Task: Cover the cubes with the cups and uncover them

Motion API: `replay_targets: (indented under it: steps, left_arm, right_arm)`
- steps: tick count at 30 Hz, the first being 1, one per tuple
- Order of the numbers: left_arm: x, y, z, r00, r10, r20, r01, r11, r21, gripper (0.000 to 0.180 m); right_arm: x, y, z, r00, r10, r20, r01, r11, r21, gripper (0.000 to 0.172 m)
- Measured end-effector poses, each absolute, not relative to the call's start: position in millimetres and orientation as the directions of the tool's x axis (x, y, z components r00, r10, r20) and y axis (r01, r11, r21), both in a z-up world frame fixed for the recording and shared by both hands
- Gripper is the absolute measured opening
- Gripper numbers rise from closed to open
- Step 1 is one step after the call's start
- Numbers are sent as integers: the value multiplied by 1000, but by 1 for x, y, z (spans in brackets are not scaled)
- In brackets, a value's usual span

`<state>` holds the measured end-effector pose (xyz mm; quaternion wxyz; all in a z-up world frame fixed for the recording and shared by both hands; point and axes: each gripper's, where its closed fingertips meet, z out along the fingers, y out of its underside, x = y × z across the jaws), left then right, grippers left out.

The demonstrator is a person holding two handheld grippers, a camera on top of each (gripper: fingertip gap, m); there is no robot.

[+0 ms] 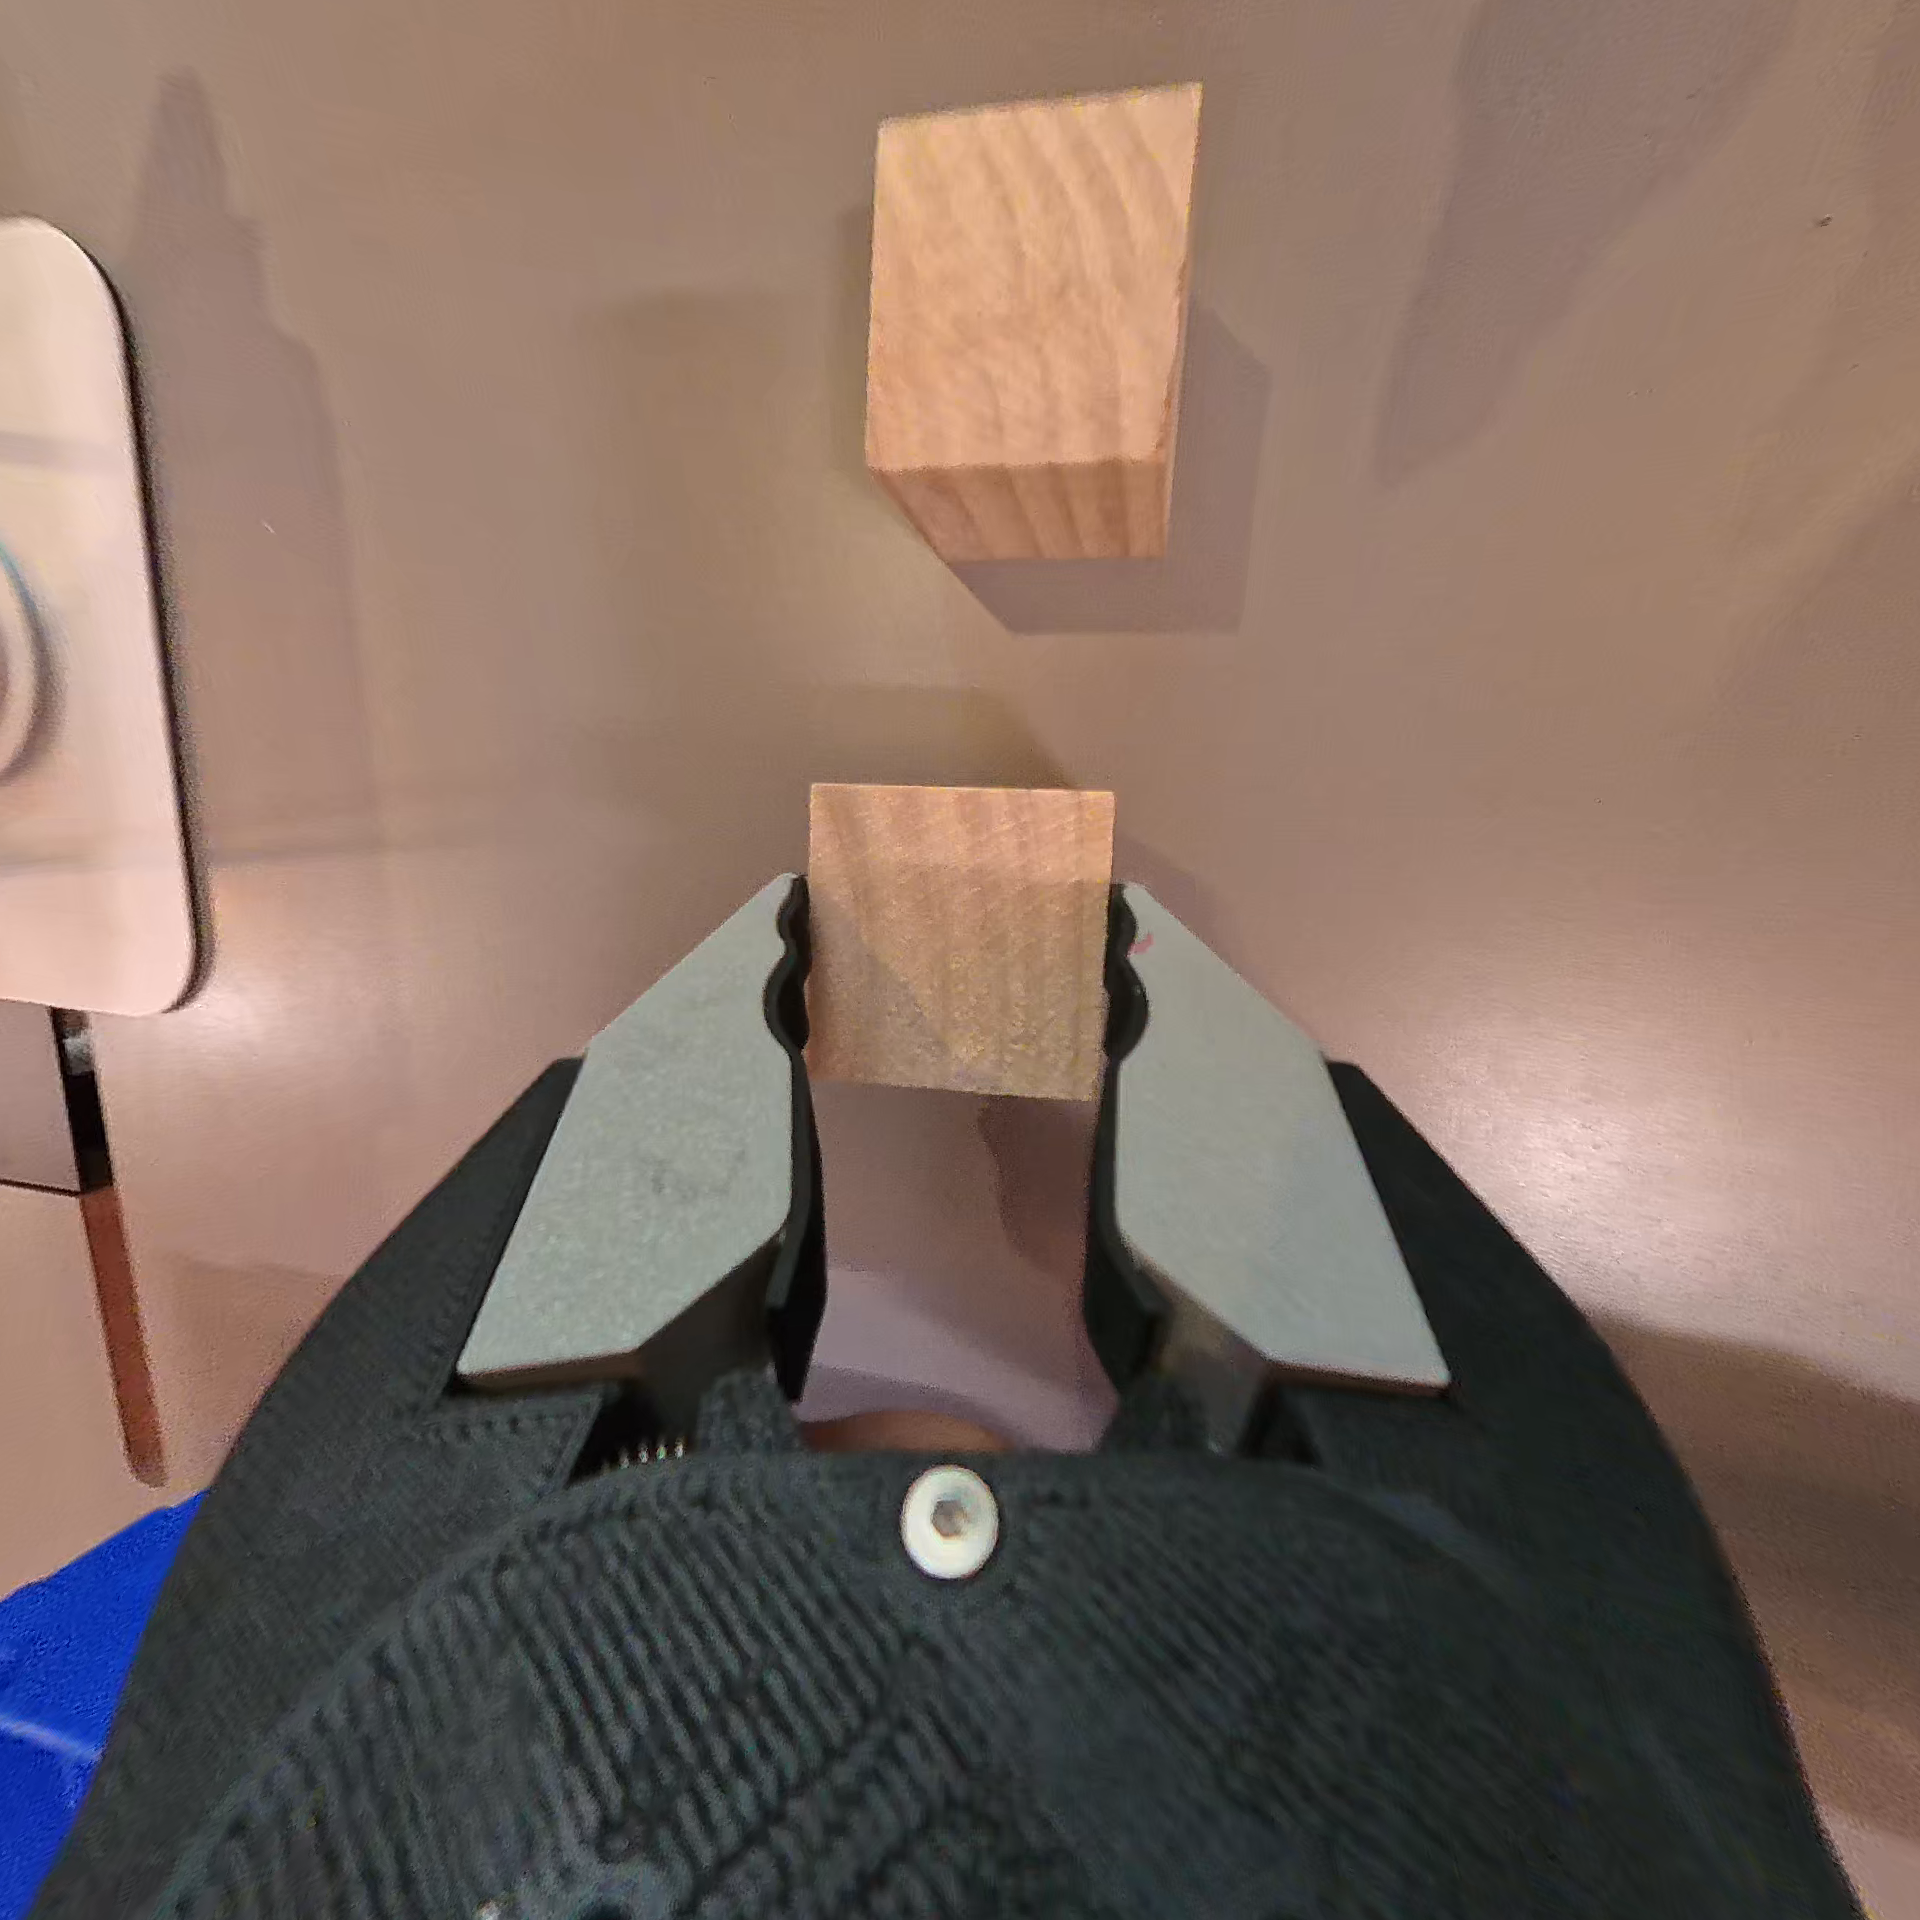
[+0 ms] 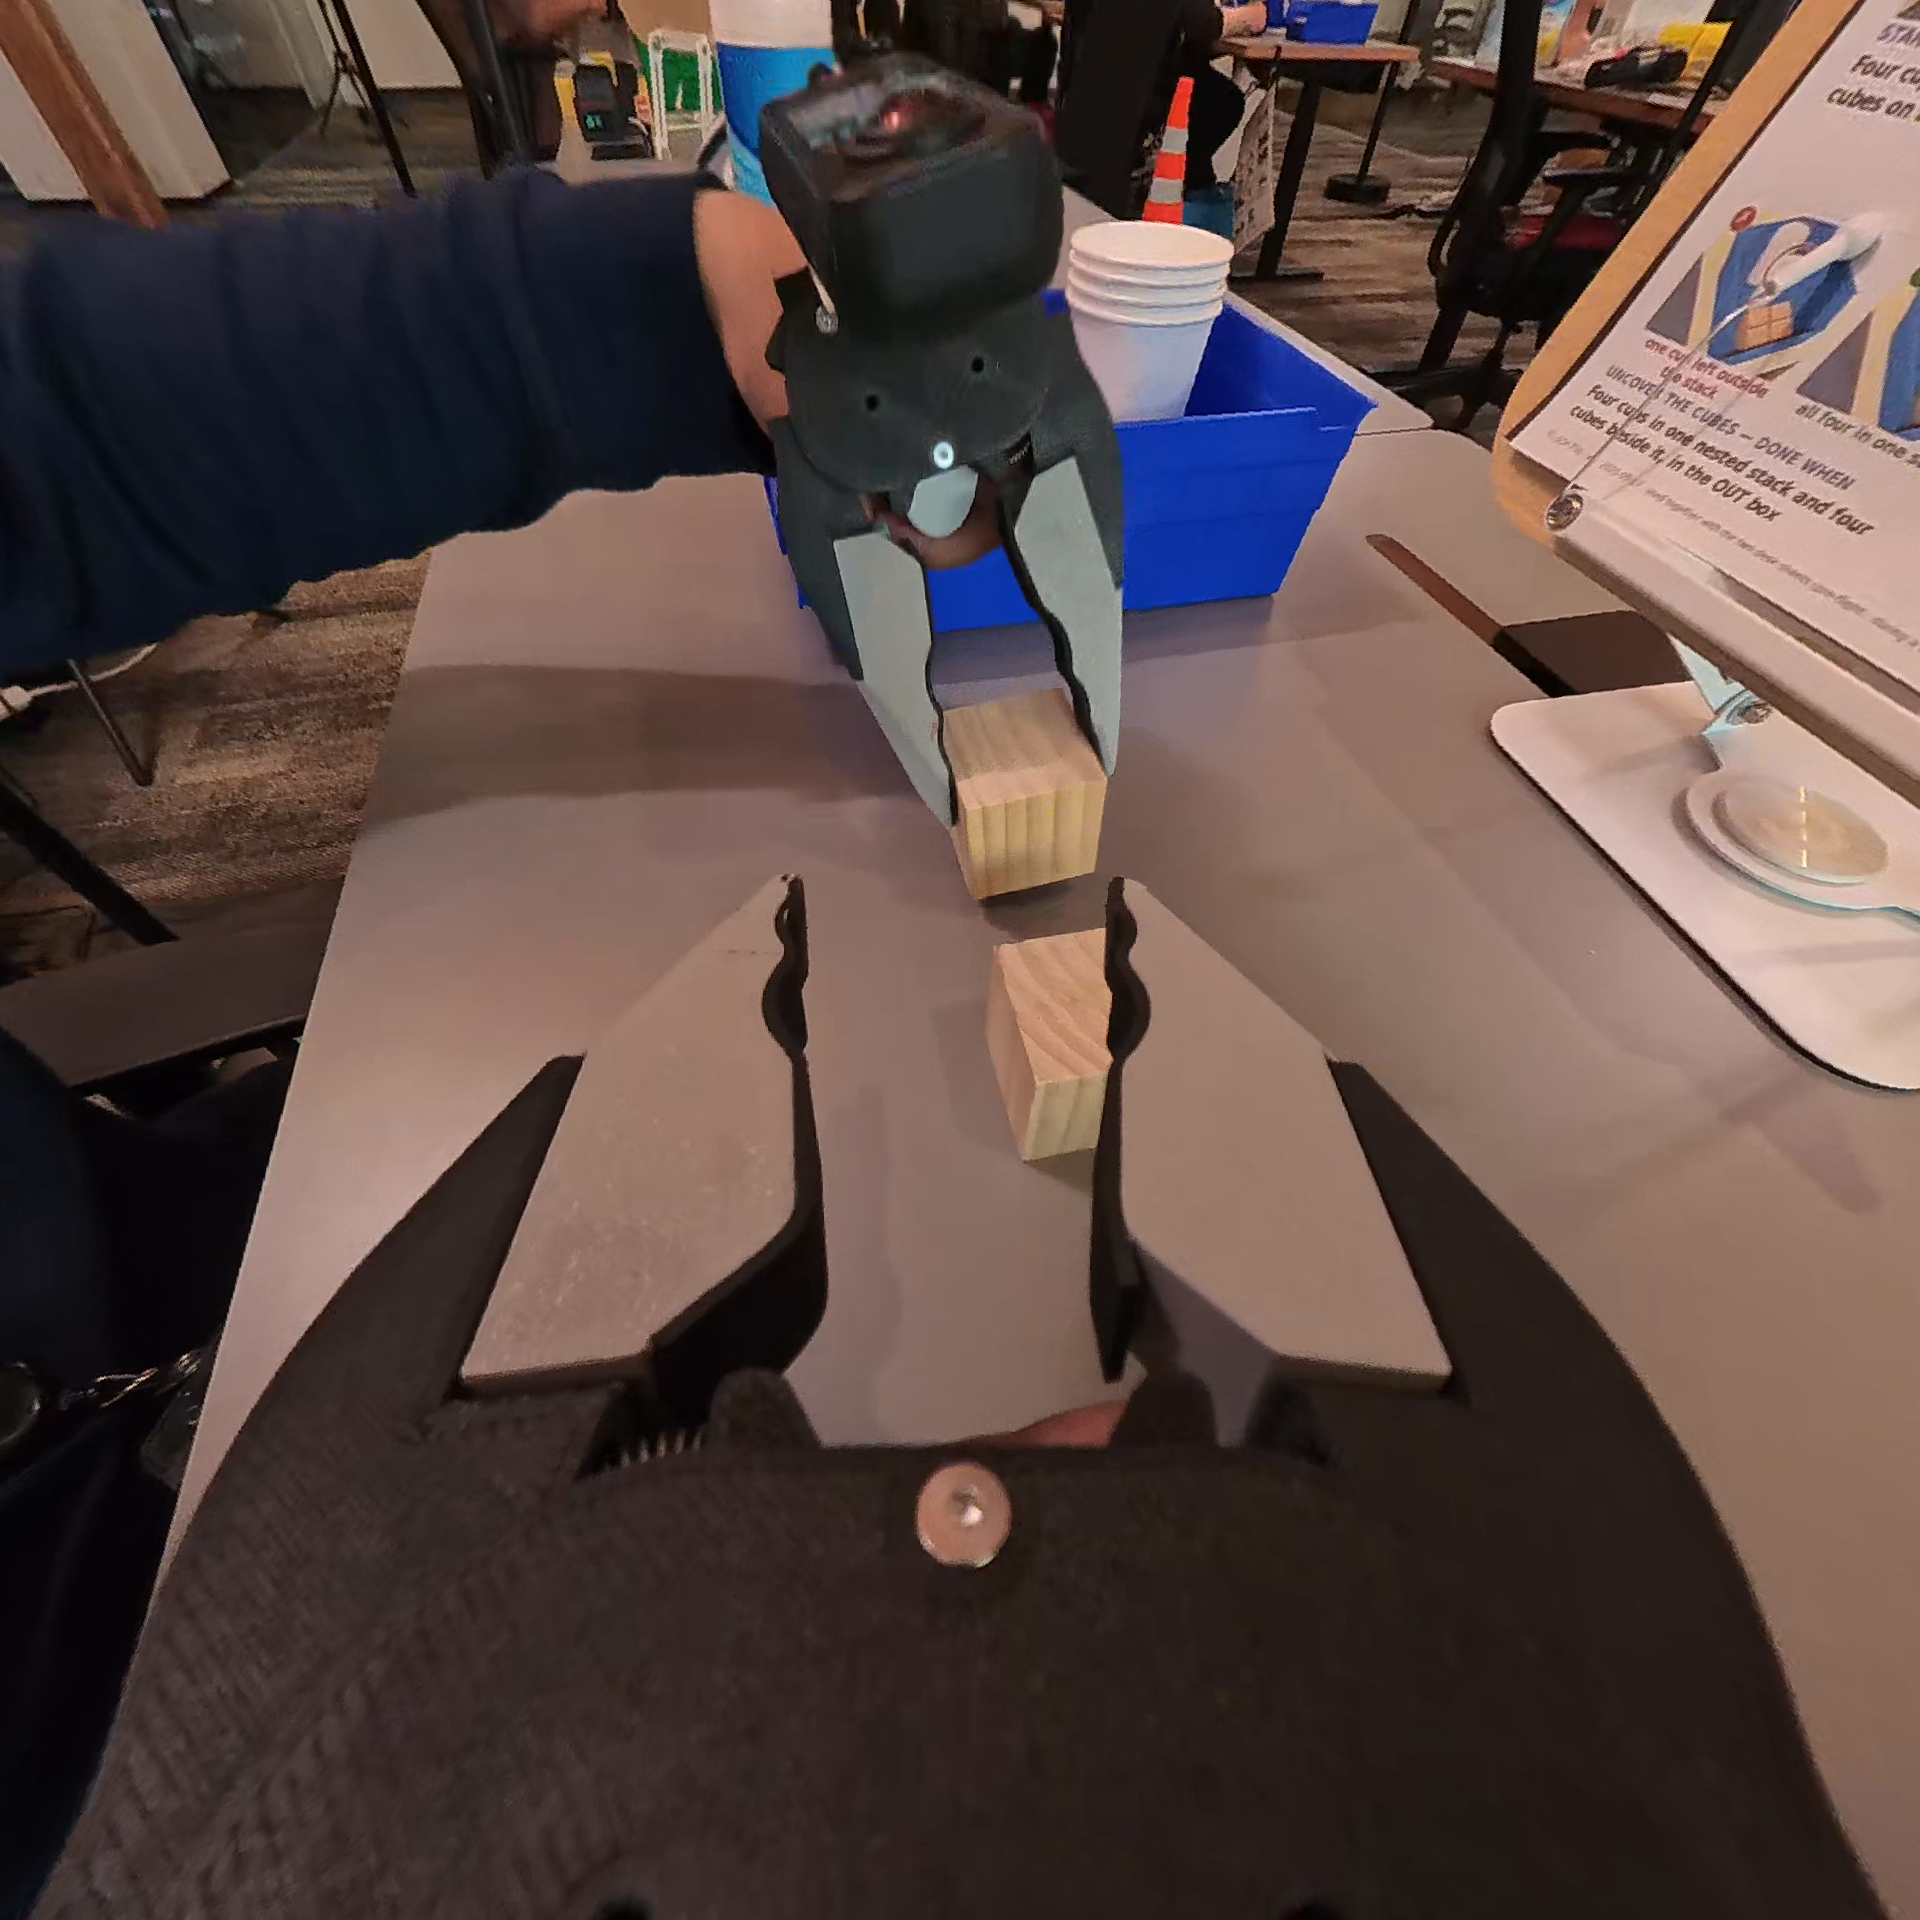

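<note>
My left gripper (image 1: 961, 888) is shut on a light wooden cube (image 1: 956, 945), with both pads pressed on its sides. The right wrist view shows this gripper (image 2: 1029, 784) holding that cube (image 2: 1029, 810) low over the grey table (image 2: 623, 779). A second wooden cube (image 1: 1023, 322) lies on the table just beyond it. In the right wrist view this second cube (image 2: 1049, 1039) sits beside my right gripper's right finger (image 2: 1195, 1091). My right gripper (image 2: 954, 894) is open and holds nothing. A stack of white cups (image 2: 1143, 312) stands in a blue bin (image 2: 1226, 499).
The blue bin is at the table's far side, behind the left gripper. An instruction board (image 2: 1714, 364) on a white stand base (image 2: 1714, 883) is at the right; it also shows in the left wrist view (image 1: 73, 623). A person's dark sleeve (image 2: 312, 395) reaches in from the left.
</note>
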<state>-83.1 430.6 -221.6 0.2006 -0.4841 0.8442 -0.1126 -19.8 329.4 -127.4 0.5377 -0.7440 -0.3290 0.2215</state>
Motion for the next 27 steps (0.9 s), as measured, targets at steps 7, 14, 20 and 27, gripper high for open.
replay_targets:
  steps: [7,14,20,27]
  left_arm:
    - [-99,433,-233,-413,-891,-188,-799,454,-394,55]
    - [-106,438,-234,-400,-904,-151,-801,425,-423,55]
    - [-105,437,-234,-405,-900,-160,-792,433,-432,55]
    - [-102,434,-234,-416,-895,-160,-786,442,-433,55]
  right_arm:
    - [-26,329,-132,679,732,58,293,-197,-936,56]
    - [3,328,-152,717,688,112,403,-278,-872,60]
    - [2,346,-193,683,715,149,546,-365,-754,72]
    - [-11,383,-219,626,766,146,679,-444,-585,63]
